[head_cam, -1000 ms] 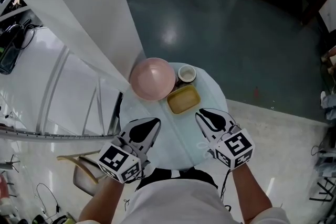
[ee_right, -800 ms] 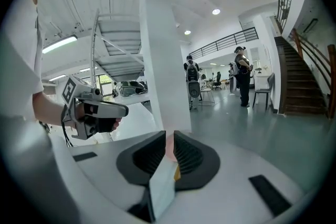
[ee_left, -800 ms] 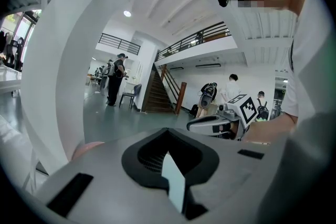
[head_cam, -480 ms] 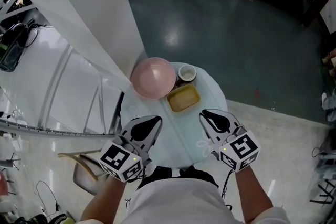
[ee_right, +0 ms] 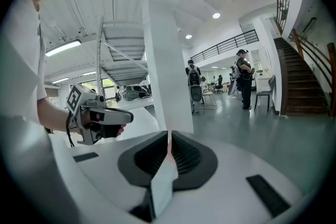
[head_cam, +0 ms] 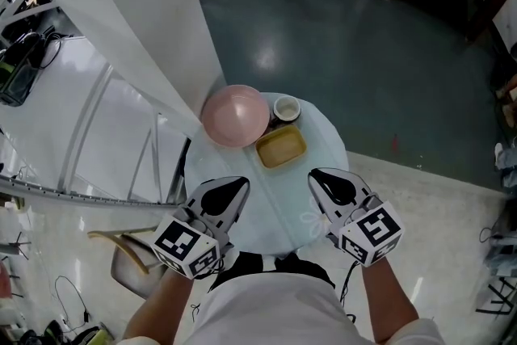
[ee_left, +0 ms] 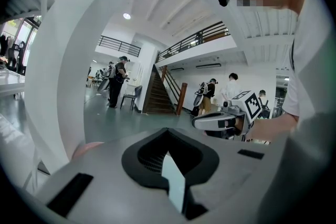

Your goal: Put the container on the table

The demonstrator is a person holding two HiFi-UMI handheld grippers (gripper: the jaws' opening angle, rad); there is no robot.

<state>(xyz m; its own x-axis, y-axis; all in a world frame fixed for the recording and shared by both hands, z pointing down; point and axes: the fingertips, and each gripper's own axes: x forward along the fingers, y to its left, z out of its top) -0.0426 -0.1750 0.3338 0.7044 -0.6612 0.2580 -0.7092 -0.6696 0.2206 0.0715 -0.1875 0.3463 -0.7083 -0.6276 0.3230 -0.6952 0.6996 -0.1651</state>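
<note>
Left gripper (head_cam: 237,187) and right gripper (head_cam: 318,177) are hovering, fingers (ee_right: 151,157) pressed together on nothing, with the yellow container (head_cam: 281,148) sitting on the table (head_cam: 271,210) just beyond the fingertips.

Eased the right claw (head_cam: 317,176) a touch rightward and back toward the body over the last second, away from the yellow container (head_cam: 281,147). Opened up a slightly wider strip of bare tabletop (head_cam: 279,210) between the two. Also a faint upward slide in the head view for the pink bowl (head_cam: 235,115), the small cup (head_cam: 287,107) and the container, all by the same small amount.
</note>
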